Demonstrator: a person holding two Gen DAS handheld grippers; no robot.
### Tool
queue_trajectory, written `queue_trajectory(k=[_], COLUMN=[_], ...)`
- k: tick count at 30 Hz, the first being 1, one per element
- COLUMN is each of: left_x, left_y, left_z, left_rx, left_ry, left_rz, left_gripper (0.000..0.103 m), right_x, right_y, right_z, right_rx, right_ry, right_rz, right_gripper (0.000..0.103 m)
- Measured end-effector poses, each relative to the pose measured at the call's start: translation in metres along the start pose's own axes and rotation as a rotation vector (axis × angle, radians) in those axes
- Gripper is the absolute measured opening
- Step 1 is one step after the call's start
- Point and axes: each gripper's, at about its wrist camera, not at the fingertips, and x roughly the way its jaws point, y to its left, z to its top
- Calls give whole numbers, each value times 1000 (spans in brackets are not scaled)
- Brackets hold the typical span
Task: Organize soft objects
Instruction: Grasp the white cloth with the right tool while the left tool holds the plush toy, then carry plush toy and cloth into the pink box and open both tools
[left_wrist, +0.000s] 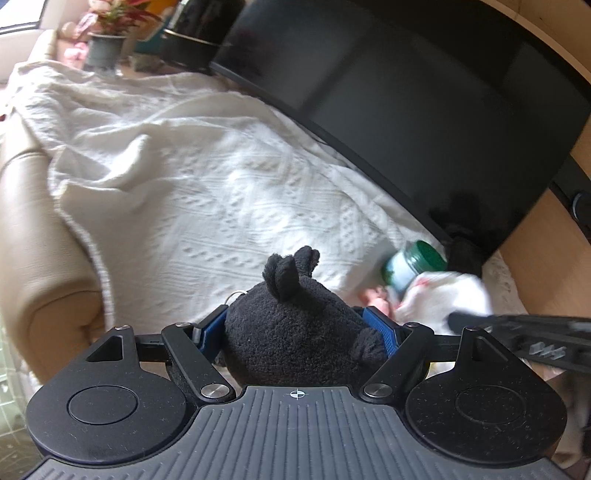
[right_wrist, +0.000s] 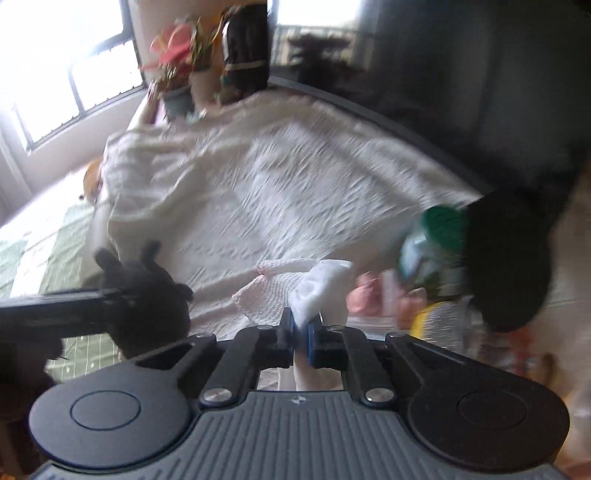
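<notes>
Left tool (left_wrist: 299, 328) clamped wide around a black plush toy (left_wrist: 295, 332) — blue pads pressing its flanks, jaws spread because the body is bulky. Carried above the near edge of the white knitted blanket (left_wrist: 207, 184), ears up. Right tool (right_wrist: 301, 328) pinched nearly closed on a thin white cloth (right_wrist: 321, 291), lifted just clear of the blanket's near right corner. Beside it, a clutter pile: green-lidded jar (right_wrist: 432, 240), something pink, a dark soft shape. Probably sorting soft pieces out of that heap — blurred, so details uncertain.

jar (left_wrist: 413, 267) on blanket (left_wrist: 221, 177), plant (left_wrist: 107, 40) behind
</notes>
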Motion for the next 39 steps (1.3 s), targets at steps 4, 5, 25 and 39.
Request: queue_trajectory(k=[4,5,25,39], left_x=[14,16,75,165], left_y=[-24,-33,-324,-489], left_z=[8,11,23,-70], left_rx=[31,45,516,712], left_ry=[27,28,119,492], left_rz=[-64,-85,-582,-699], left_gripper=[82,82,83,84], right_x=[-40,-48,-240,-185], right_y=[-27,-33,-192,-251], right_z=[10,12,-47,-186], right_rx=[49,57,343,582], right_ry=[-73,-92,-421,-254], right_rz=[-67,-85,-657,-743], right_gripper=[7,7,7,12])
